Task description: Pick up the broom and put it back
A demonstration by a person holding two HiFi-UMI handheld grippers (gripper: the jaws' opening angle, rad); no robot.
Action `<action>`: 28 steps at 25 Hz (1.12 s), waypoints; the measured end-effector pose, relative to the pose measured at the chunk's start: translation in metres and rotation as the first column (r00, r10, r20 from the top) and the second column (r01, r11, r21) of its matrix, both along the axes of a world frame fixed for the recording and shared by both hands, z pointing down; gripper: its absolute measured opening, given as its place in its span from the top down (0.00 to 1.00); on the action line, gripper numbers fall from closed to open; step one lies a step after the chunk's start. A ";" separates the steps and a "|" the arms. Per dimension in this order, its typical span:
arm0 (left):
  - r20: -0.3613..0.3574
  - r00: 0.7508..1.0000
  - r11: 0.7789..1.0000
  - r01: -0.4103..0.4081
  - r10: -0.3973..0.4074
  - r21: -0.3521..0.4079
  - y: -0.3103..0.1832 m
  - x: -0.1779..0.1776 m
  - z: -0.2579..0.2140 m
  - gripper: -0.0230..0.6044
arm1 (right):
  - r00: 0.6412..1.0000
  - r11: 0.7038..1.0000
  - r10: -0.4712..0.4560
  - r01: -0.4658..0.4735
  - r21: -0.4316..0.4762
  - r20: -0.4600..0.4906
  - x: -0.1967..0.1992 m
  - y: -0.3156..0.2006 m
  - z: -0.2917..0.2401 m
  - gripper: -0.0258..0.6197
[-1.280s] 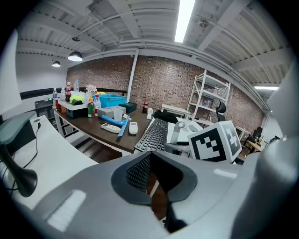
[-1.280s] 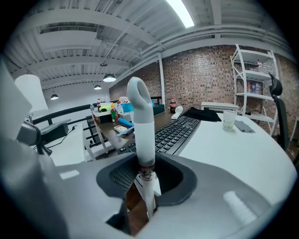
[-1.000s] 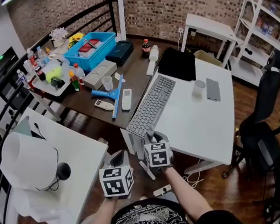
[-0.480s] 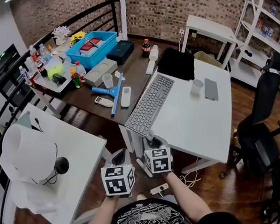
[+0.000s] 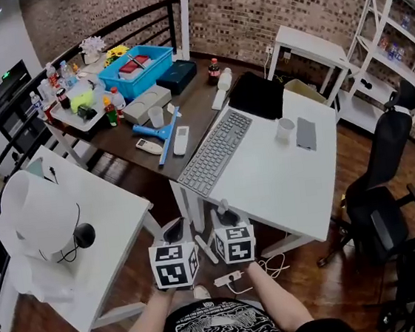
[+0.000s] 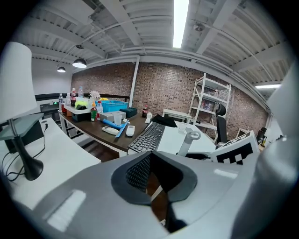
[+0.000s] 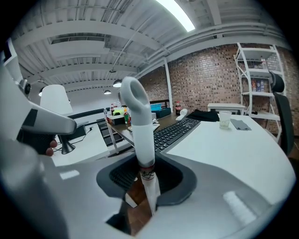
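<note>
White broom handle (image 7: 138, 123) in clenched right gripper (image 7: 143, 181); left gripper (image 6: 152, 178) released, empty; may pivot, striking desk (image 7: 233, 145), if loosely pinched.

Head view, against the two prior frames: the room has drifted toward the upper left of frame. The near edge of the white desk (image 5: 270, 191) sits higher, leaving more floor between it and the grippers. The right gripper (image 5: 228, 217), clamped on the broom (image 7: 140, 126), has sunk in frame, so its marker cube is now almost level with that of the left gripper (image 5: 175, 231). The power strip (image 5: 226, 279) and office chair (image 5: 380, 212) have shifted left, and the lamp shade (image 5: 38, 214) has moved up.
</note>
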State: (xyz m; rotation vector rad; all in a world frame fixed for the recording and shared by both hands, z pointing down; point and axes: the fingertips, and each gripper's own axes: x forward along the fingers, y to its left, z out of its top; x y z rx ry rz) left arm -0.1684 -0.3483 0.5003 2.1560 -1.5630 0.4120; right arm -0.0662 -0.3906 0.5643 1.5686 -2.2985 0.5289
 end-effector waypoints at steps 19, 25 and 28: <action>-0.021 0.996 0.983 0.085 -0.083 0.164 0.044 0.030 -0.041 0.96 | 0.992 0.971 -0.122 0.115 0.209 0.017 0.022 0.064 -0.132 0.81; -0.032 0.995 0.979 0.096 -0.092 0.181 0.053 0.035 -0.051 0.96 | 0.990 0.955 -0.143 0.134 0.264 0.016 0.025 0.075 -0.159 0.81; -0.031 0.996 0.980 0.092 -0.088 0.177 0.058 0.040 -0.052 0.96 | 0.989 0.953 -0.148 0.138 0.268 0.015 0.027 0.078 -0.161 0.81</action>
